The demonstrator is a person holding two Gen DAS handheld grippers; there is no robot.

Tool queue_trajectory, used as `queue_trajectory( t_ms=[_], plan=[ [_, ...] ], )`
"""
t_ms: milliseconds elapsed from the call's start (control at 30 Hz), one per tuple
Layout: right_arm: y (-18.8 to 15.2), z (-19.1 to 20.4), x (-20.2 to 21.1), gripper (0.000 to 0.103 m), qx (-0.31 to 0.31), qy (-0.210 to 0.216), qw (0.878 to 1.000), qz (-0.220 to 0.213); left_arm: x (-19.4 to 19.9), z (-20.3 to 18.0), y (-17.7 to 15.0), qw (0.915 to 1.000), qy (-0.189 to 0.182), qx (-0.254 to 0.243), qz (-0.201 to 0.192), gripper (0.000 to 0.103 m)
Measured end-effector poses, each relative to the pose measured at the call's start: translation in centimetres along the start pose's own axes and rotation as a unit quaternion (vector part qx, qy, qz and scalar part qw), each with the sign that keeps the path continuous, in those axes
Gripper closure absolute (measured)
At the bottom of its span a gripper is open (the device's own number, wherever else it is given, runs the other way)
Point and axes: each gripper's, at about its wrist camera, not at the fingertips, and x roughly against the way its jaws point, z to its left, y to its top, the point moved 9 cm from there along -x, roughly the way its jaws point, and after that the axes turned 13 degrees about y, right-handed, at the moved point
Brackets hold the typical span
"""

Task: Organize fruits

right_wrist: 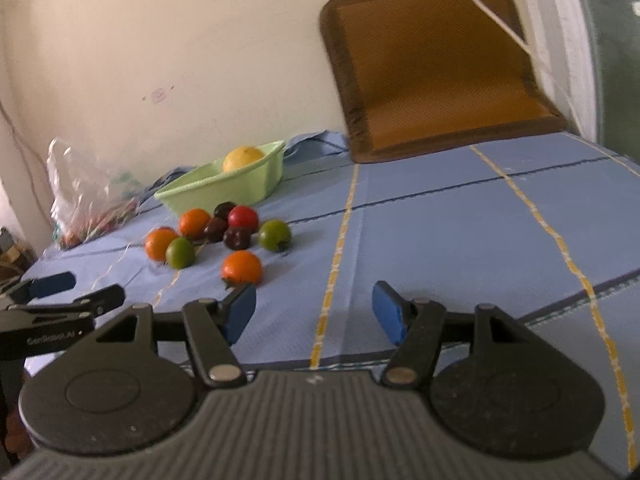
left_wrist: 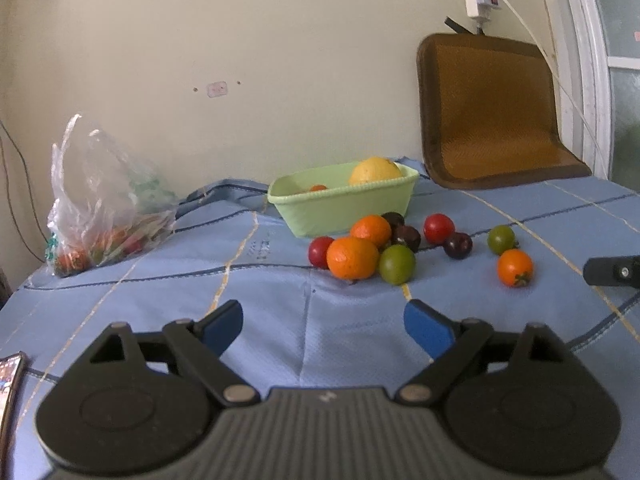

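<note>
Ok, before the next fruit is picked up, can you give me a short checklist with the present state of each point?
1. Left gripper empty, jaws wide apart: ok.
2. Right gripper empty, jaws apart: ok.
3. Green basket upright on the blue cloth, with room left beside the yellow fruit: ok.
4. Nearest fruit free to grasp: the lone orange tomato sits apart from the cluster: ok.
5. Front orange free to grasp: it touches the red tomato and green tomato: not ok.
6. What lies deeper in the basket: cannot tell.
</note>
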Motion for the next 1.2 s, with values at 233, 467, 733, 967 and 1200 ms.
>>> queue_trajectory(
  t_ms=[233,467,733,967,1200],
  plan=[
    [0.0,0.2,0.5,0.036,0.012,-0.006,1.000,-0.009,0.3,0.9,0.2,0.9998,-0.004,0.020,-0.008,0.009],
    [0.1,0.6,0.6,0.034,0.029,-0.004,0.999,-0.016,0.5,0.8,0.2,0.9996,-0.010,0.024,-0.014,0.006],
    [-0.2,1.1,0.1,0.034,0.040,0.003,0.999,0.001,0.5,0.9,0.3,0.9992,-0.022,0.030,-0.015,0.004],
    [-0.4,1.4,0.1,0.034,0.044,0.002,0.999,0.000,0.7,0.8,0.3,0.9992,-0.023,0.028,-0.018,0.002],
    [-0.3,1.7,0.6,0.034,0.053,0.003,0.999,-0.013,0.9,0.8,0.4,0.9988,-0.031,0.031,-0.021,0.002]
  ],
)
